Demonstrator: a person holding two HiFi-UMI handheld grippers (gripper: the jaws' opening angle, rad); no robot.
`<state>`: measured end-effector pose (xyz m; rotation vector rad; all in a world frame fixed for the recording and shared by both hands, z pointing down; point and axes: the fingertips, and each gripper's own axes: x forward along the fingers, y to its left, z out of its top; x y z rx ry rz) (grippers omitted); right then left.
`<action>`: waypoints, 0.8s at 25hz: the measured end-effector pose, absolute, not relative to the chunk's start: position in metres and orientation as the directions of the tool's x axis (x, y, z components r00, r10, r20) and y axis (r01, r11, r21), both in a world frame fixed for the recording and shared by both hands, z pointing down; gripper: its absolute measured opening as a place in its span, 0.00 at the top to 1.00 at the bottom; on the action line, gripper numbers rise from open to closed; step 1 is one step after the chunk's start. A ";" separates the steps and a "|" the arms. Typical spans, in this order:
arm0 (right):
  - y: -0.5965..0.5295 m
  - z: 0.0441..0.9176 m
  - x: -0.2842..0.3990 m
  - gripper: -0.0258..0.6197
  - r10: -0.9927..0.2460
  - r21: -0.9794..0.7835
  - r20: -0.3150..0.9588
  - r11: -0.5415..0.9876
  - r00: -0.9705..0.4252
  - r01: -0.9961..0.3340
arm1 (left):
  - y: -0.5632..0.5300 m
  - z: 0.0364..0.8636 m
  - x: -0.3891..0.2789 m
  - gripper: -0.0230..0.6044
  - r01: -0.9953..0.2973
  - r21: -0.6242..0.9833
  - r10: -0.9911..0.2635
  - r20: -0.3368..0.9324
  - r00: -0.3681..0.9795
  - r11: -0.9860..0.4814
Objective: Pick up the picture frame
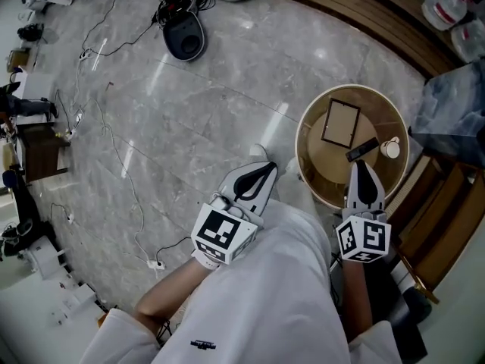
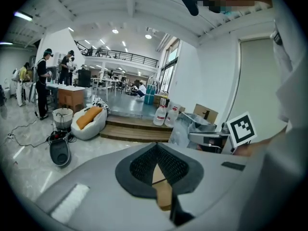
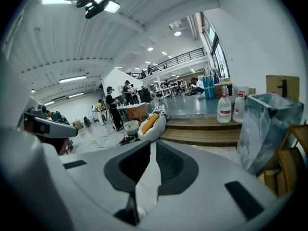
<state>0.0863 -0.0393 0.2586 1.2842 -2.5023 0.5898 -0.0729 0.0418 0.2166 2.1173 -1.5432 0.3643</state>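
on the grey marble floor at the left, thin cables trail loose, well apart from the work. the left gripper hangs over the person's white-clad lap, its jaws brought together to a point with nothing between them; its own view shows the same, the tips meeting. just to its right stands a round wooden table with a raised rim. the picture frame lies flat on it, towards the far side, untouched. a black remote-like bar lies just beside the frame's near right corner, and a small white cup sits further right. the right gripper points over the table's near rim at the black bar, its jaws closed to a slit and empty.

the step in hand looks like the reach. the right gripper is the nearer one, so it probably should open first, pass over the black bar without nudging it, then take a frame edge. since the frame lies flat, a steep tilt onto a free edge would likely help.
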 end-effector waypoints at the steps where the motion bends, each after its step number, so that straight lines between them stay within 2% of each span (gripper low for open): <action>1: -0.040 0.261 0.084 0.95 -0.704 -0.244 0.419 0.521 -0.573 -0.818 | 0.037 0.216 -0.075 0.96 -0.940 0.233 -0.808 0.485 0.334 -0.248; 11: -0.061 0.297 0.089 0.94 -0.683 -0.234 0.499 0.485 -0.533 -0.842 | -0.004 0.232 -0.057 0.96 -0.908 0.248 -0.749 0.513 0.419 -0.338; 14: -0.067 0.323 0.086 0.86 -0.646 -0.237 0.529 0.509 -0.550 -0.827 | -0.012 0.254 -0.053 0.96 -0.902 0.259 -0.727 0.534 0.432 -0.346; 20: -0.079 0.386 0.083 0.84 -0.557 -0.207 0.615 0.569 -0.559 -0.795 | -0.030 0.311 -0.043 0.96 -0.896 0.327 -0.676 0.589 0.443 -0.301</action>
